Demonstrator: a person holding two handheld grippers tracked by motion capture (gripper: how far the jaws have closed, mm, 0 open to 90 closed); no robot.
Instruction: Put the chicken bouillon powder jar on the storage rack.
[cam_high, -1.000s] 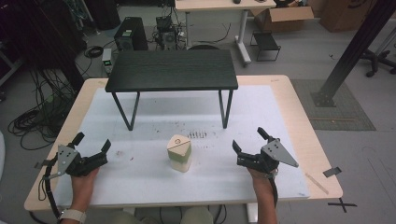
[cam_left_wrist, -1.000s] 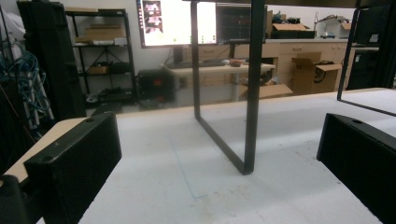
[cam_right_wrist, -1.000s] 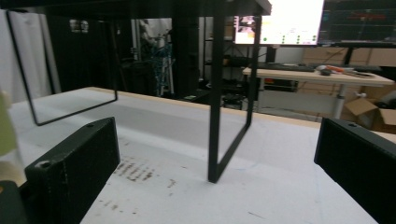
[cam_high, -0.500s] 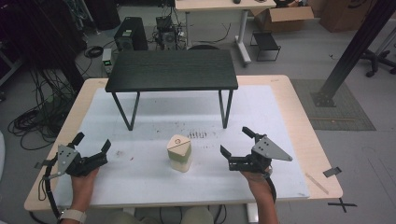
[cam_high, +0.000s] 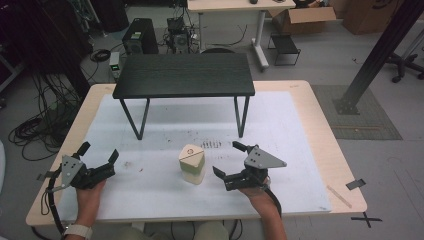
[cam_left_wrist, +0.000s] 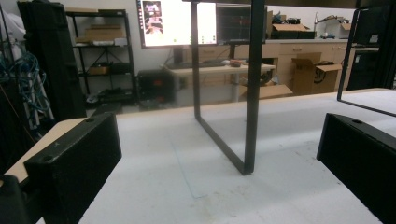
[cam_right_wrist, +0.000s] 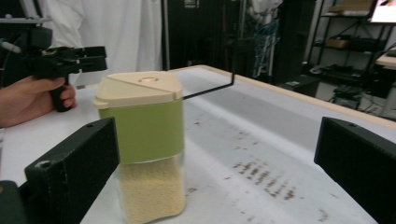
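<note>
A small container (cam_high: 192, 164) with a cream lid, a green band and a clear base full of pale grains stands upright on the white mat (cam_high: 150, 185). My right gripper (cam_high: 228, 160) is open just to its right, jaws pointing at it, with a small gap and nothing held. In the right gripper view the container (cam_right_wrist: 142, 140) stands a little ahead of the left jaw of the right gripper (cam_right_wrist: 217, 144). My left gripper (cam_high: 98, 152) rests open near the mat's left edge, well away from the container. In the left gripper view the left gripper (cam_left_wrist: 217, 149) has empty jaws.
A black low table (cam_high: 184, 75) stands at the back of the mat; its leg frame (cam_left_wrist: 252, 93) rises ahead of the left gripper. In the right gripper view the left gripper (cam_right_wrist: 70, 58) and its hand (cam_right_wrist: 32, 98) lie beyond the container. Dark smudges (cam_high: 212, 144) mark the mat.
My right gripper has moved left across the mat towards the container, still open. The left gripper and the container have stayed put.
</note>
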